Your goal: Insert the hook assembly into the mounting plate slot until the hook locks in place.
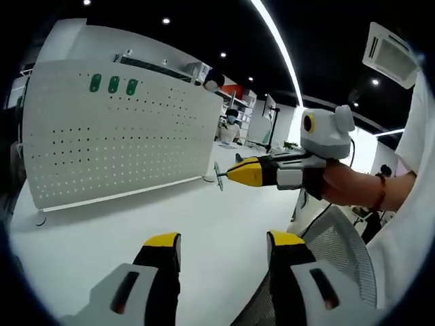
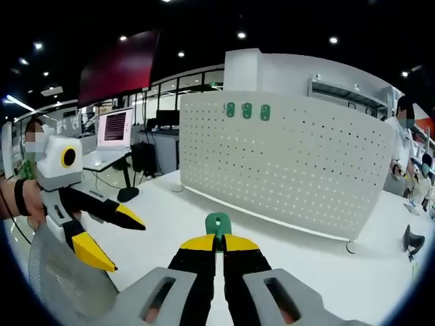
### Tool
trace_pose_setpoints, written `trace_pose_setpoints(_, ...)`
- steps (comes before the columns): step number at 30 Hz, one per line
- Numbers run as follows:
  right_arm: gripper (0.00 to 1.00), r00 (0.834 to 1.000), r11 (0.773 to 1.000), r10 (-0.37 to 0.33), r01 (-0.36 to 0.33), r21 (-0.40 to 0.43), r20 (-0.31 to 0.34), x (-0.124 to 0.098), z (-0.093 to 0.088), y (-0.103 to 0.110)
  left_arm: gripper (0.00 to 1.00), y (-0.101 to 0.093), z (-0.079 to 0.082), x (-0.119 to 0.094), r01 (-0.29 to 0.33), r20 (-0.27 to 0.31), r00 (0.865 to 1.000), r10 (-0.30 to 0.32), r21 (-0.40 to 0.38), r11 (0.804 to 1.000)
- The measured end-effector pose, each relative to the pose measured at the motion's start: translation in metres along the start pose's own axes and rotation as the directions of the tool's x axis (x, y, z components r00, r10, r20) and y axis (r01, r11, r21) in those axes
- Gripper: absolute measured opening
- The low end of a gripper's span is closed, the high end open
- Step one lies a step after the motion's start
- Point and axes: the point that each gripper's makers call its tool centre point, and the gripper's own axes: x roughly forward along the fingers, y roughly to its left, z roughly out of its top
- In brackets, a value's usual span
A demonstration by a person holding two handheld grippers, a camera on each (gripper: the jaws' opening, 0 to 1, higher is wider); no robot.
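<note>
A white perforated mounting plate stands upright on the white table, with three green hooks along its top rows. In the right gripper view the same plate stands ahead with the three green hooks on it. My right gripper is shut on a green hook assembly, held short of the plate. In the left gripper view the right gripper comes in from the right with the hook assembly at its tip. My left gripper is open and holds nothing; it appears again as the left gripper, low at the left.
A grey mesh chair back sits close at the table's near edge. A laptop stands on a desk behind. A small black object lies on the table at the right. People stand in the background.
</note>
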Motion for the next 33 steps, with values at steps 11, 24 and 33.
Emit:
trace_pose_setpoints(11,0.01,0.998,0.998,-0.048,0.047,0.029,0.049,0.001,0.022,-0.021,0.59,0.004,0.008,-0.003,-0.044,0.032,0.999,0.043,0.027,0.999)
trace_pose_setpoints(24,0.01,0.989,0.991,-0.118,0.111,0.074,0.094,0.01,0.042,-0.047,0.65,0.008,0.019,-0.003,-0.045,0.053,0.998,0.04,0.09,0.995)
trace_pose_setpoints(33,0.01,0.981,0.985,-0.15,0.137,0.108,0.122,0.019,0.054,-0.058,0.65,0.011,0.017,-0.005,-0.048,0.056,0.998,0.043,0.079,0.996)
